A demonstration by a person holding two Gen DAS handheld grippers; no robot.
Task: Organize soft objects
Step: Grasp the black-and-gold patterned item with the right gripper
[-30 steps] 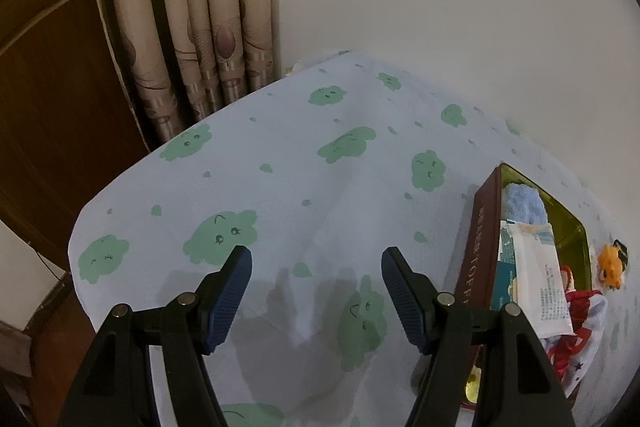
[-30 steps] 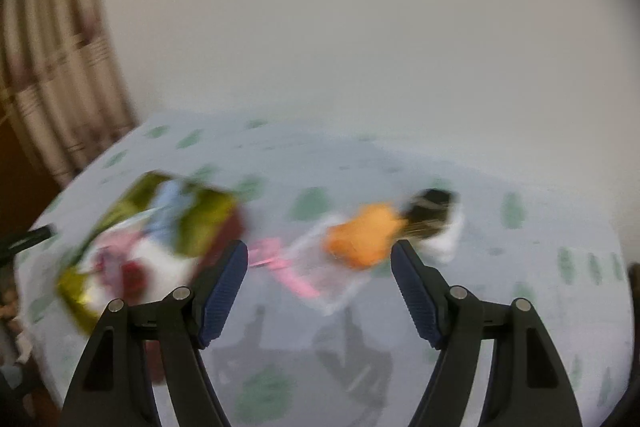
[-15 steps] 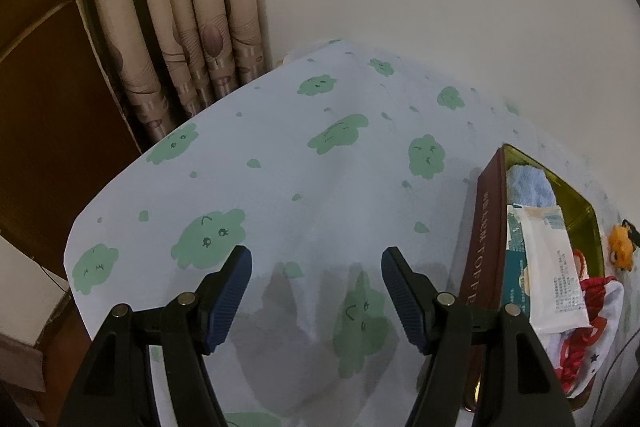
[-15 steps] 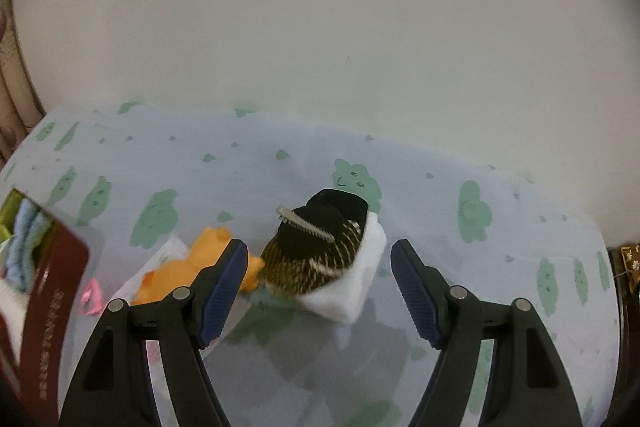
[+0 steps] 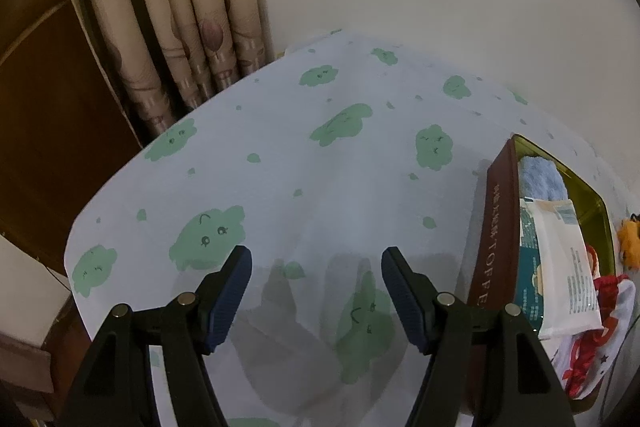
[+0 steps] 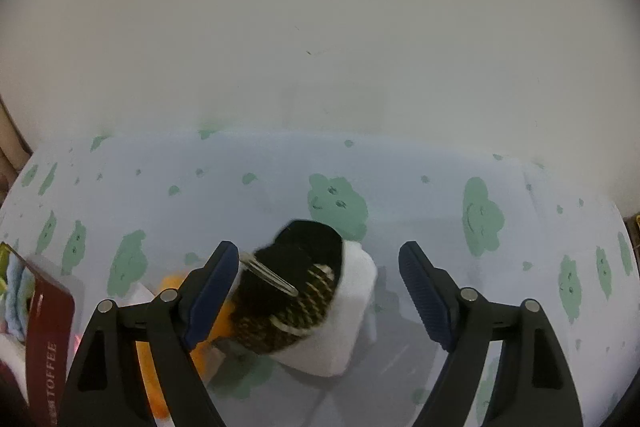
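Cloud-print tablecloth (image 6: 400,167), black knitted pouch (image 6: 296,291), perhaps a hat, on white sponge (image 6: 344,323), right gripper (image 6: 318,291) just widening around it, untouched

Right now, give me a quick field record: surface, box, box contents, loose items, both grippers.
surface: tablecloth, pale with green cloud print
box: brown toffee box, lid off, at the left view's right edge
box contents: blue towel, tissue pack, red-and-white cloth
loose items: black striped hair clip on a white sponge; orange toy beside them
left hand-held gripper: open, nothing between jaws
right hand-held gripper: open, just widened, straddling clip and sponge, pads not pressing
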